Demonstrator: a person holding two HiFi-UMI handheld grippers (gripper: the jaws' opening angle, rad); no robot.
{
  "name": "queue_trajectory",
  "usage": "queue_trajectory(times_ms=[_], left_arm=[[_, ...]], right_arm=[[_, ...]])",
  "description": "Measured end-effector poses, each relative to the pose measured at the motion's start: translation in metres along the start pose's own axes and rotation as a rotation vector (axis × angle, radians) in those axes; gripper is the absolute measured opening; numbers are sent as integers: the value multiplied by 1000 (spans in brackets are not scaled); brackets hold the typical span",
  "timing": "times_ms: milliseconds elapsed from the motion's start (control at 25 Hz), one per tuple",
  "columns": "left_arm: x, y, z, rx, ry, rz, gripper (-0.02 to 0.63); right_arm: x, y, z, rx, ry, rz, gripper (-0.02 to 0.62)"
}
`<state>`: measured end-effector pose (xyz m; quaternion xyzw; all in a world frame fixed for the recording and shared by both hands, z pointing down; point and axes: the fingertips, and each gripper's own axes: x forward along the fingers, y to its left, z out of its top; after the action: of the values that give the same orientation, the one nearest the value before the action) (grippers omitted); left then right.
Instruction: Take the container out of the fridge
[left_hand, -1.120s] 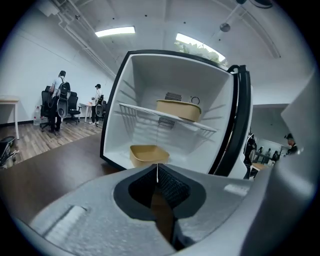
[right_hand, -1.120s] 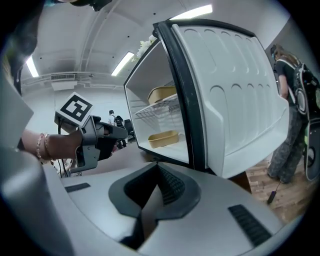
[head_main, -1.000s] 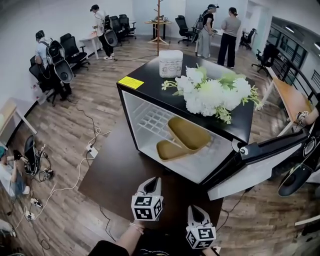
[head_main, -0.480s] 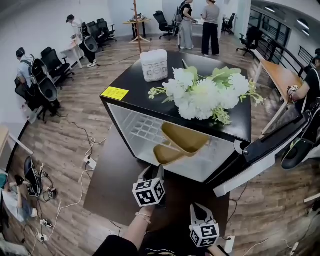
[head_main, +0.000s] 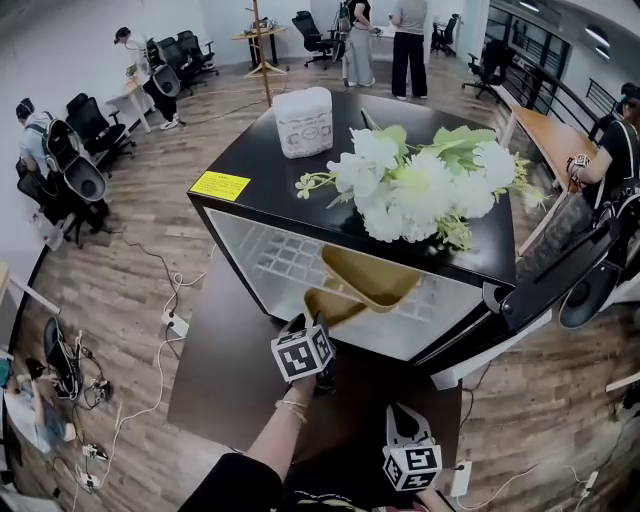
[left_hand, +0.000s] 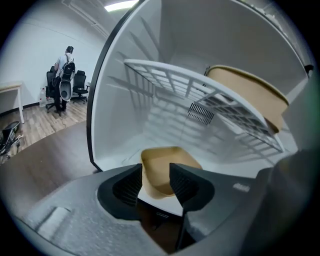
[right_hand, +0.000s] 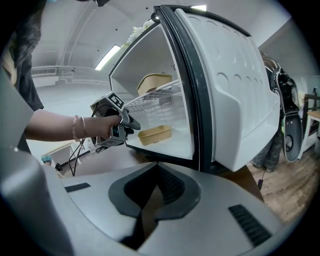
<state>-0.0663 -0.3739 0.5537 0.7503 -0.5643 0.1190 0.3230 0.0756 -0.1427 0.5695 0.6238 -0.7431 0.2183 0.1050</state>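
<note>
A small white fridge (head_main: 262, 262) stands open on a dark table. A shallow tan container (head_main: 328, 303) lies on the fridge floor, and a second tan container (head_main: 372, 276) rests on the wire shelf (left_hand: 200, 95) above. My left gripper (head_main: 314, 324) is at the fridge's mouth with its jaws opening. In the left gripper view the lower container (left_hand: 162, 167) shows just beyond the gap, and the pads do not touch it. My right gripper (head_main: 401, 413) hangs back near the table's front, shut and empty. The right gripper view shows the left gripper (right_hand: 127, 125) beside the lower container (right_hand: 155, 134).
The fridge door (head_main: 525, 300) swings open to the right. White flowers (head_main: 420, 185) and a white wrapped pack (head_main: 303, 120) sit on the black fridge top, by a yellow label (head_main: 220, 185). Cables lie on the wood floor at left. People and office chairs stand far behind.
My left gripper has moved forward from the table's front up to the fridge opening. The right gripper has stayed low near me.
</note>
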Motion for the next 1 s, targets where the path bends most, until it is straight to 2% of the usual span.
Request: queue_trajectory(times_ms=[360,680,920,1000], left_arm=[[29,14,1,-44,22,75,158],[42,23,-10,-69,70,119,156],[51,28,-19,-131,106,179,152],[52,28,-23,-122,119,200,139]], right_arm=[[7,-14,0,-1,17,-34,8],[9,-21,-7,17,39,-53,8],[9,-23,-10,13,50,-58,8],[8,-25,-11,19,52,-67,8]])
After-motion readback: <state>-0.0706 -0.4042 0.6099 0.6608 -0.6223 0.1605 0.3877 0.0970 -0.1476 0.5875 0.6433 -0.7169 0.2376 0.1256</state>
